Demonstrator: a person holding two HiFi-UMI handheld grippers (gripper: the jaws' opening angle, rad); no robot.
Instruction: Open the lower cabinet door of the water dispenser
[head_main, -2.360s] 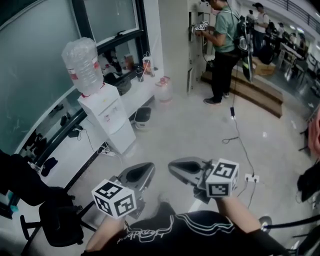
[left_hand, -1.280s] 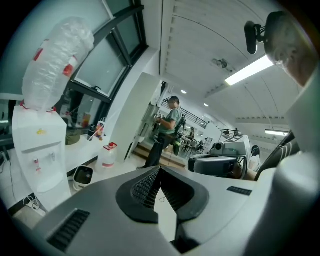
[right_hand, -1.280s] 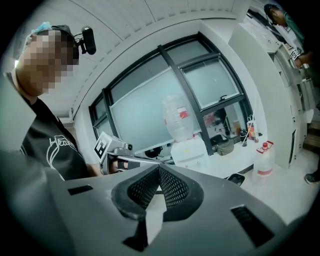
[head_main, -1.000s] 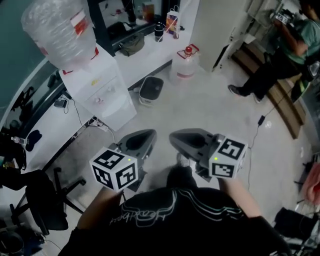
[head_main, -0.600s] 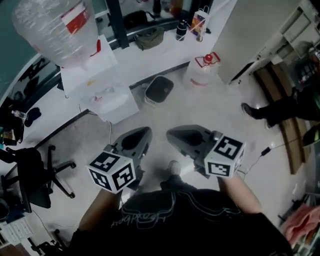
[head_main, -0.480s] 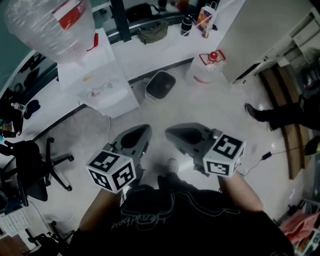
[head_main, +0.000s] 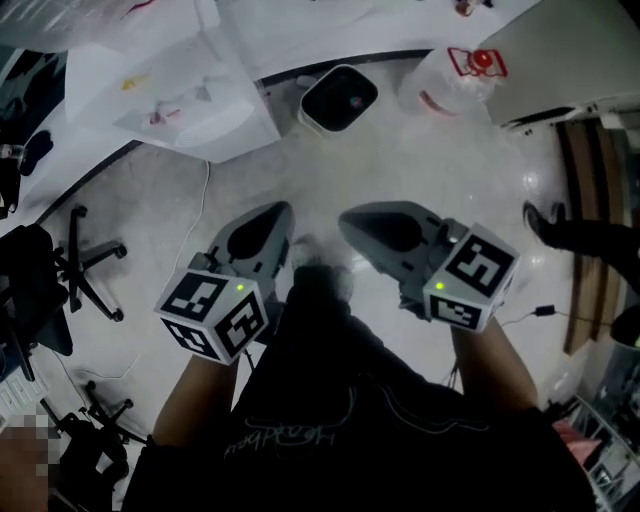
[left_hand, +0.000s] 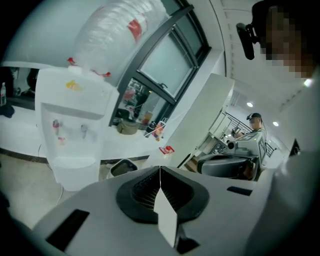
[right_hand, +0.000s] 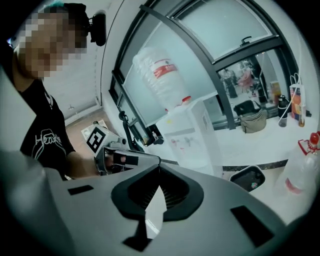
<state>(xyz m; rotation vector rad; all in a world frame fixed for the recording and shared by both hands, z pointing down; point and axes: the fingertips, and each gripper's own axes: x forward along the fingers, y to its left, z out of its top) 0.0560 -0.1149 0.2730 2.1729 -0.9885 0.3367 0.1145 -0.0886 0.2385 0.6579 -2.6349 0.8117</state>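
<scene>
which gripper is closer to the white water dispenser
Left. The left gripper hangs just short of the white water dispenser; the right gripper is beside the left one, farther to the right.

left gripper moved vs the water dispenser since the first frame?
Yes. The left gripper has come much nearer the water dispenser.

1. The left tongs sit near 9 o'clock of the head view's centre, with the jaws pressed together and empty and the tips aimed toward 12.
2. The right tongs are just beside them at 3 o'clock, jaws likewise closed on nothing.
3. The left forearm and right forearm reach up from 6 o'clock.
</scene>
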